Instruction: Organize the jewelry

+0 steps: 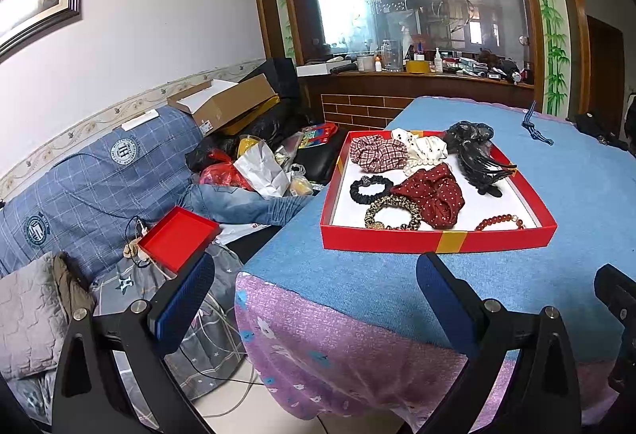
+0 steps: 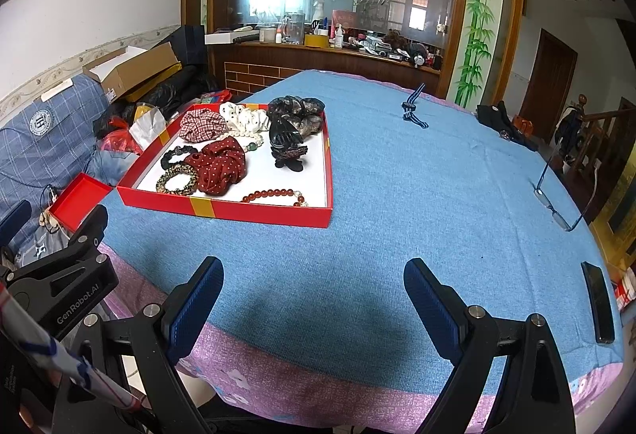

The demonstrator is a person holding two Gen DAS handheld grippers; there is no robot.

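Observation:
A red box tray [image 1: 437, 241] [image 2: 222, 210] sits on the blue tablecloth at the table's left side. It holds several hair ties and jewelry: a plaid scrunchie [image 1: 377, 154], a white dotted scrunchie [image 1: 423, 146], a dark red dotted scrunchie [image 1: 435, 195] [image 2: 220, 165], a black claw clip [image 1: 481, 163] [image 2: 286, 144], a leopard hair tie [image 1: 391, 213], a black hair tie [image 1: 369, 187] and a red bead bracelet [image 1: 499, 223] [image 2: 274, 195]. My left gripper [image 1: 314, 299] is open and empty before the table's near left corner. My right gripper [image 2: 314, 299] is open and empty over the near edge.
A blue striped band [image 2: 413, 112] lies at the table's far side. Glasses [image 2: 564, 191] and a black phone [image 2: 598, 301] lie at the right edge. A small red lid [image 1: 177, 237] rests on the cluttered sofa to the left. A wooden counter stands behind.

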